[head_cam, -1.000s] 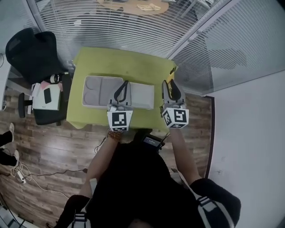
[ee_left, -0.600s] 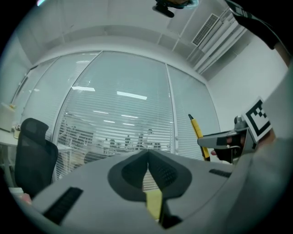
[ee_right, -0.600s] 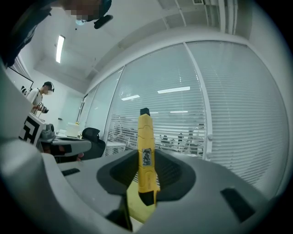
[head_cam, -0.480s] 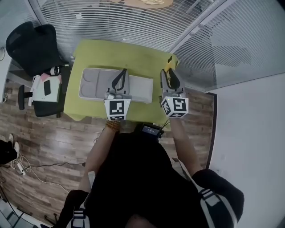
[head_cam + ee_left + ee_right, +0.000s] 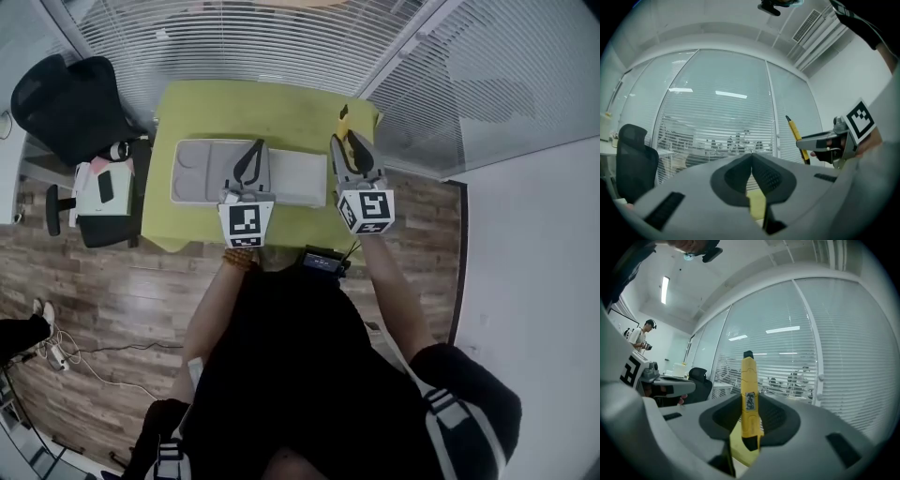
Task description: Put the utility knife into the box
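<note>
The utility knife (image 5: 748, 376) looks light and stiff, a slim yellow plastic body with black ends and probably a little slick, so a hold across its flat sides near the middle suits it (the blade end deserves respect). That is roughly the hold now: the right tool (image 5: 750, 404) is clamped on its lower part, and the knife stands up toward twelve o'clock past the jaws. In the head view this tool is raised over the right edge of the green counter (image 5: 253, 112), forearm stretched forward. The left tool (image 5: 751, 157) has its jaws pressed together on nothing, held over the right half of the grey box (image 5: 202, 183), which lies at nine o'clock from the knife.
</note>
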{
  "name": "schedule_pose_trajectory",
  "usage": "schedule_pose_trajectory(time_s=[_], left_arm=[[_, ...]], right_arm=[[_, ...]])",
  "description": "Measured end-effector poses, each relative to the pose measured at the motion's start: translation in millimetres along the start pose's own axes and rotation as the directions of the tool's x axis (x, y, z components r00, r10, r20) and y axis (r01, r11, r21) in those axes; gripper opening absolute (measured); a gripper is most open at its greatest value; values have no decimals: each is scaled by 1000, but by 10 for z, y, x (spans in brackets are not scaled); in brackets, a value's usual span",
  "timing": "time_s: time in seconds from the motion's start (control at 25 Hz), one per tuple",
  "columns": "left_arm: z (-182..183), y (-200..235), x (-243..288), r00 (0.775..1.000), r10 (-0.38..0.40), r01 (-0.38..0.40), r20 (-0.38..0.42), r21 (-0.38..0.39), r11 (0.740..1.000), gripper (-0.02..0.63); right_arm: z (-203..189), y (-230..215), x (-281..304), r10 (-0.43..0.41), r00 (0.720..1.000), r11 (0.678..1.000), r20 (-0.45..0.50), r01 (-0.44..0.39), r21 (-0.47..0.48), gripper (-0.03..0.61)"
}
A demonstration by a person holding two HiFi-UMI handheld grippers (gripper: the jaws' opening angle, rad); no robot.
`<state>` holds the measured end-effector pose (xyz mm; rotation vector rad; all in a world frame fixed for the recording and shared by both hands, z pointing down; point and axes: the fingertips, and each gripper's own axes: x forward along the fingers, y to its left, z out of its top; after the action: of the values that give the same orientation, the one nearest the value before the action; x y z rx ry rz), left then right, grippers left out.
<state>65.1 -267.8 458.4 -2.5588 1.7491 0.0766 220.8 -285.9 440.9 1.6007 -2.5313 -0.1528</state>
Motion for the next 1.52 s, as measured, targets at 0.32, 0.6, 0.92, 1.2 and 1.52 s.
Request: schedule_pose_trajectory(time_s=[0.32,0.6,0.92,1.2,1.52], left_arm=[[-85,117,9,1000,-1,0,-17,-1,1000,12],[-125,202,-12,1000,14,-14,-26,-9,1000,12],[-243,237,-34,998,15,-16,-53,-10,1000,12],[-280,234,-7,998,13,-13,-66,1,1000,12],[-379,267,13,995,1,-1,-97,3,1000,12]], right_arm=[[-190,116,133,20,999,1000,-42,-20,-13,106],[-407,234,182,49,995,998,-89,-53,-37,106],[-694,369,258,86,985,995,-147,-94,-45,107],[-887,414,326,111,977,991,-182,-122,-50,106],[-1225,497,406,142,957,985,-252,-160,-56,106]])
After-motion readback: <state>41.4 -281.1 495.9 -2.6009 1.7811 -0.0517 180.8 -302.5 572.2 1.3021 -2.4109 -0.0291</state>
